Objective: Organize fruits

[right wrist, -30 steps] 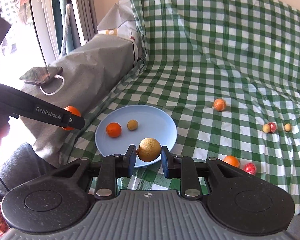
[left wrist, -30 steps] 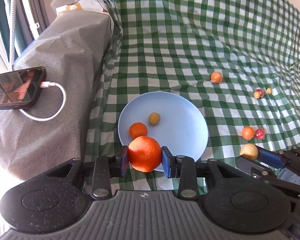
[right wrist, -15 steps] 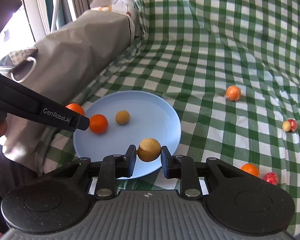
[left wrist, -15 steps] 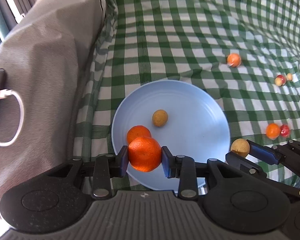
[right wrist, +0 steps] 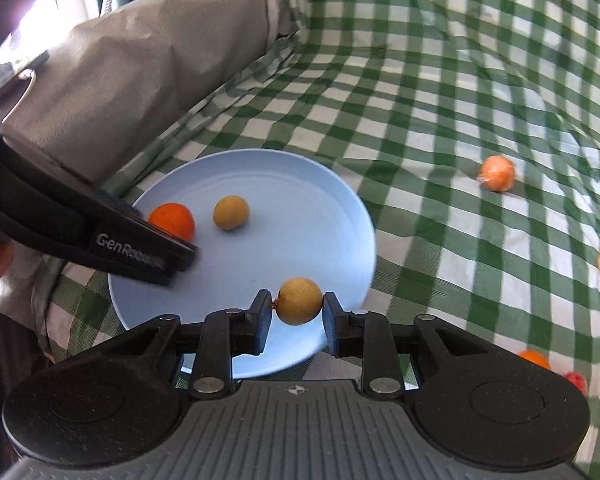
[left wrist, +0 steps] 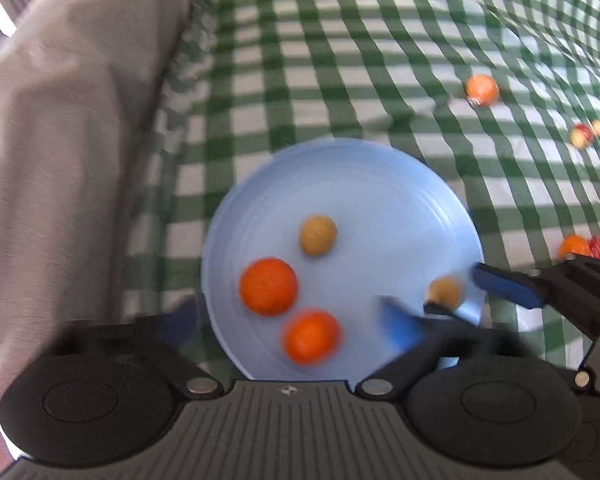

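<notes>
Left gripper (left wrist: 296,320) opens wide, releasing its orange (left wrist: 312,336) onto the blue plate (left wrist: 372,184). Right gripper (right wrist: 294,316) begins opening, freeing the tan fruit (right wrist: 300,300); loose fruits remain.

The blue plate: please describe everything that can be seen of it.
The round, shallow, pale blue plate, plastic by its look, lies flat on the green-and-white checked cloth, beside a grey covered bulk. On it lie two orange fruits and a small tan round fruit. A second tan fruit sits over its near rim between the opening jaws of the right tool.
</notes>
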The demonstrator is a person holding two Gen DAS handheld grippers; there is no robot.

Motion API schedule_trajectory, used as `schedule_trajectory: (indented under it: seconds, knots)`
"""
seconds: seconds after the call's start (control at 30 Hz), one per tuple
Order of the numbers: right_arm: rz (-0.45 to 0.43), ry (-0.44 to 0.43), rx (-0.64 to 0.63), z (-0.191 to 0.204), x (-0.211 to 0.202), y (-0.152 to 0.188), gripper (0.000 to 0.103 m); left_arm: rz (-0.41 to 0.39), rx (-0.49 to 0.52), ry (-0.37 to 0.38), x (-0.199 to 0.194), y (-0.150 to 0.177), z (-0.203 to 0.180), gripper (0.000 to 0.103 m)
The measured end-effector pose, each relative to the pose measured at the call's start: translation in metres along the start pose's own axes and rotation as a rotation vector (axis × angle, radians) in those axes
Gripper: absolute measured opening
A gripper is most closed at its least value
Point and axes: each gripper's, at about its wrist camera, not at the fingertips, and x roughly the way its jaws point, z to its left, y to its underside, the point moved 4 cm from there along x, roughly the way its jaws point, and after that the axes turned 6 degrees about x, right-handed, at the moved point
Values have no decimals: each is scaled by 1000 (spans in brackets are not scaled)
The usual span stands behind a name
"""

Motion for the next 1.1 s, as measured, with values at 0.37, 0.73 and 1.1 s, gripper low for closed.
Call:
schedule_trajectory:
  seconds: [0.37,0.73,1.1]
  knots:
    - [30,7,97,2,-74,25,92,37,-5,-33,-56,31,-1,103]
    - [-115,67,145,8,-152,46,94,-28,-30,-61,-116,76,-7,103]
    - [-225,79,96,22,-195,54,94,-107,-36,-79,-152,91,-11,103]
